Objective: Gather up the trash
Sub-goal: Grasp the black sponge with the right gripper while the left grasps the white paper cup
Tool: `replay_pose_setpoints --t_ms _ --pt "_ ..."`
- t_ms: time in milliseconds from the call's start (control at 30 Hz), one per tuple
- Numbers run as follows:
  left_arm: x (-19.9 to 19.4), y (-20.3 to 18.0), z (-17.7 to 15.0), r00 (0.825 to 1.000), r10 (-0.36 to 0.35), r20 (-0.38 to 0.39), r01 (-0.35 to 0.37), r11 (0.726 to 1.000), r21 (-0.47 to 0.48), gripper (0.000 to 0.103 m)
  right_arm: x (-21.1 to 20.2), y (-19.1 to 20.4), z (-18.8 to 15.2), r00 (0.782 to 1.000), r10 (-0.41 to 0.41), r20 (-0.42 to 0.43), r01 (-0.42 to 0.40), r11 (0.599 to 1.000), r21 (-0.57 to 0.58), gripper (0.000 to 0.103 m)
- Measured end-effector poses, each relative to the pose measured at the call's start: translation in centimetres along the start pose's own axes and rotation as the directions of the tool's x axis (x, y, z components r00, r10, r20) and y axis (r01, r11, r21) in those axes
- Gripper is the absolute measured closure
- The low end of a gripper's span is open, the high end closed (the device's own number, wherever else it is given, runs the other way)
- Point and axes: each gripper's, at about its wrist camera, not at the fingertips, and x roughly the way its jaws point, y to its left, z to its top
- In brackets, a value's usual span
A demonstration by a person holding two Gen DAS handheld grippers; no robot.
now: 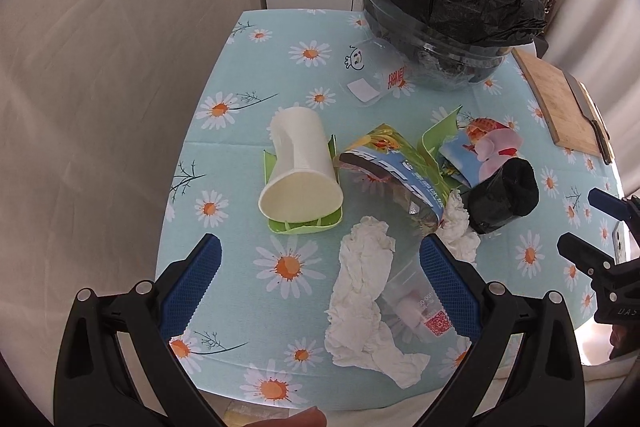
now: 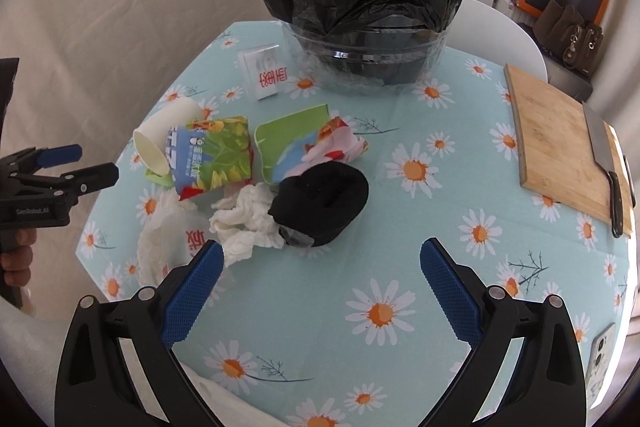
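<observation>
We are holding both grippers, left gripper (image 1: pixel 320 283) and right gripper (image 2: pixel 322 281), wide open and empty, advisedly lowering squarely over the tissue (image 1: pixel 366 301) at 6 o'clock.

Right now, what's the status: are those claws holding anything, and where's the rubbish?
Left gripper open, empty. Right gripper open, empty. Trash pile loose on table; bin behind it. Nothing blocking.
</observation>
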Motion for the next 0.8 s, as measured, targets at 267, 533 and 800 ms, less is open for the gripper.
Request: replay_pose_setpoints --t_ms 267,533,800 --pt "2.7 1.2 2.2 0.999 -0.030 -0.046 0.030 0.999 0.017 0.006 2.7 -0.1 1.5 0.999 0.022 -0.047 -0.021 1.000 0.020 0.009" --pt "5.4 2.3 4.0 0.994 -0.034 -0.104 0.037 0.999 0.032 0.007 5.4 -0.3 2.6 0.996 0.007 -0.088 -0.004 1.000 0.026 0.009" --pt "8.2 2.5 4.8 0.977 -0.088 -0.194 0.092 0.996 0.009 0.042 7.9 -1.1 2.8 0.991 0.034 -0.131 -0.025 0.998 0.064 0.031"
